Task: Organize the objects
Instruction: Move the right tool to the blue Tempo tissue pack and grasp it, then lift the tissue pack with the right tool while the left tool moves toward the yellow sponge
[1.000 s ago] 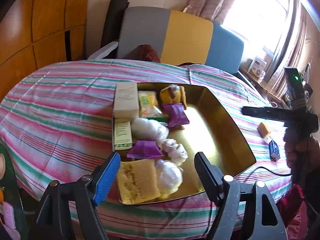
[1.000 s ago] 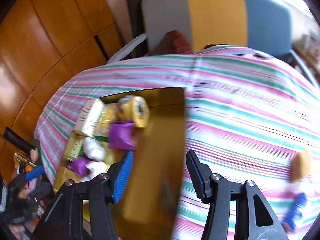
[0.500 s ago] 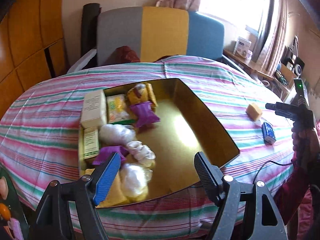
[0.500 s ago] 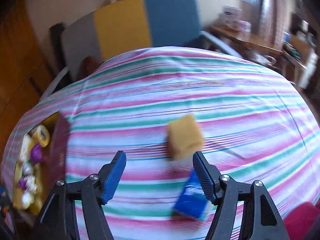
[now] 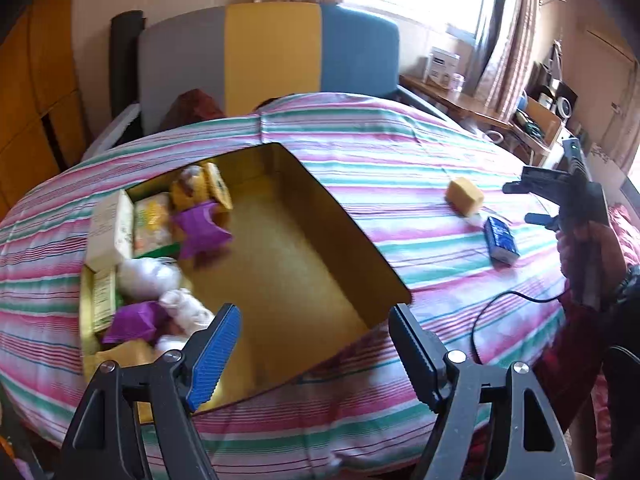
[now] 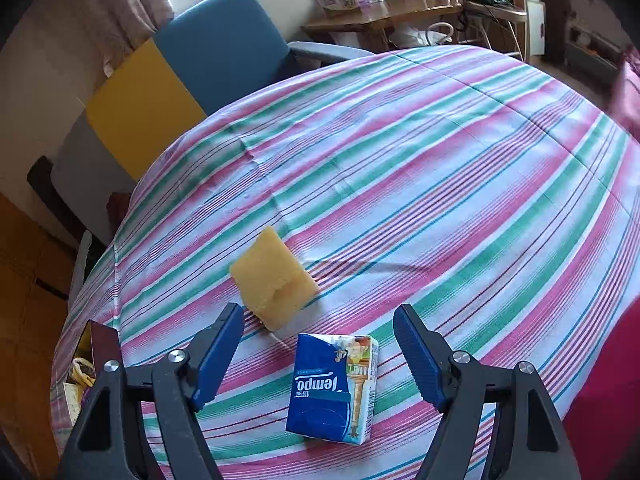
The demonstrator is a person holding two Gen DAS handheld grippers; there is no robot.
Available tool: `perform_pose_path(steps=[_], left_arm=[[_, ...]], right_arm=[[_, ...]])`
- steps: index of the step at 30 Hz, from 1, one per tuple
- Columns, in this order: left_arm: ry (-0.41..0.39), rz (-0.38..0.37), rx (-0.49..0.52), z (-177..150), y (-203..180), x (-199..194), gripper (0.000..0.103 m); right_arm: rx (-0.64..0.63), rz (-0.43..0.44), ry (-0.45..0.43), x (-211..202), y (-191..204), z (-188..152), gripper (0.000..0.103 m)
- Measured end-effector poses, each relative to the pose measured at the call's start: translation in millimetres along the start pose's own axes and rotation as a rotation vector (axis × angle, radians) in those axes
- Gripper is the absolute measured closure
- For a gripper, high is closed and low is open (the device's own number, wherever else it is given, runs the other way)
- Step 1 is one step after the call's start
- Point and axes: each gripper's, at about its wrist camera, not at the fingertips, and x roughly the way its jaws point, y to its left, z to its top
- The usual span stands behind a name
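A gold tray (image 5: pixel 352 236) sits on the striped table and holds boxes, purple wrappers, white balls and a yellow sponge along its left side. My left gripper (image 5: pixel 316 344) is open and empty, above the tray's near edge. A yellow sponge (image 6: pixel 274 280) and a blue Tempo tissue pack (image 6: pixel 334 388) lie on the cloth; both also show in the left wrist view, the sponge (image 5: pixel 464 196) and the pack (image 5: pixel 500 240). My right gripper (image 6: pixel 320 354) is open, just above the tissue pack, the sponge beyond its left finger. The right gripper (image 5: pixel 532 202) also shows from the side.
A grey, yellow and blue chair (image 5: pixel 272 60) stands behind the table. A wooden side table (image 6: pixel 384 16) with boxes is at the back right. A black cable (image 5: pixel 504 308) hangs over the table's right edge. The tray's corner (image 6: pixel 100 340) shows at far left.
My right gripper has swung right from the tray and come down close over the tissue pack and sponge. My left gripper view has shifted right along the tray's near edge.
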Motion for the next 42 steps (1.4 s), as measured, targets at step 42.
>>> perform_pose_path(steps=[42], left_arm=[[0.043,-0.075,0.104,16,-46,28,0.026]], right_arm=[[-0.201,-0.200,0.111,28,18,-11,0.049]])
